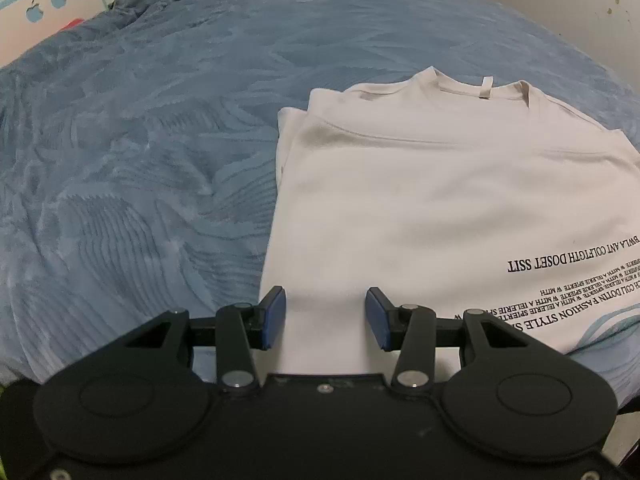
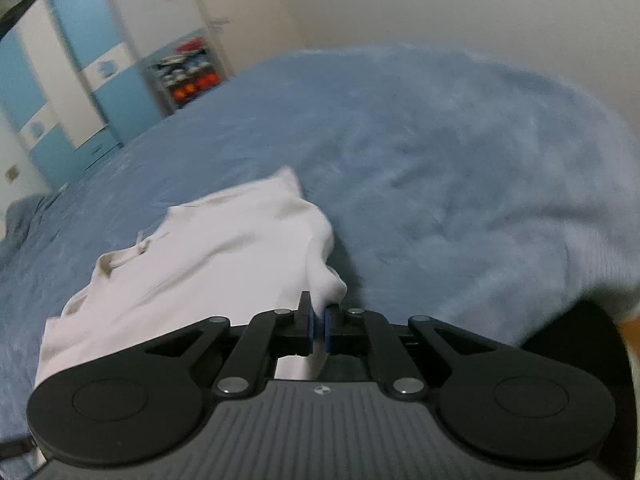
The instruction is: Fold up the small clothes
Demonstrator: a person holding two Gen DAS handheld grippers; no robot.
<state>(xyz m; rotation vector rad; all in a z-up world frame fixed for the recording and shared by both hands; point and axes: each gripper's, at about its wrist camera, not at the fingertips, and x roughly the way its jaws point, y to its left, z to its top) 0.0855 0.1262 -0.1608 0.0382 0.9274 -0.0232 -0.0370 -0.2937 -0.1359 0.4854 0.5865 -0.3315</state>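
A white T-shirt [image 1: 432, 200] with black lettering lies on the blue bedspread, collar away from me, its left side folded in. My left gripper [image 1: 326, 316] hovers open over the shirt's near left edge, with cloth beneath the blue pads but nothing pinched. In the right wrist view the same shirt [image 2: 208, 256] is lifted at its right side, and my right gripper [image 2: 319, 326] is shut on a bunched fold of that cloth. The collar [image 2: 120, 258] shows at the left.
The blue textured bedspread [image 1: 140, 160] spreads wide on every side of the shirt. A rumpled blue blanket heap [image 1: 144, 0] sits at the far left. Blue and white cabinets [image 2: 80, 76] and a shelf with orange items [image 2: 192, 84] stand beyond the bed.
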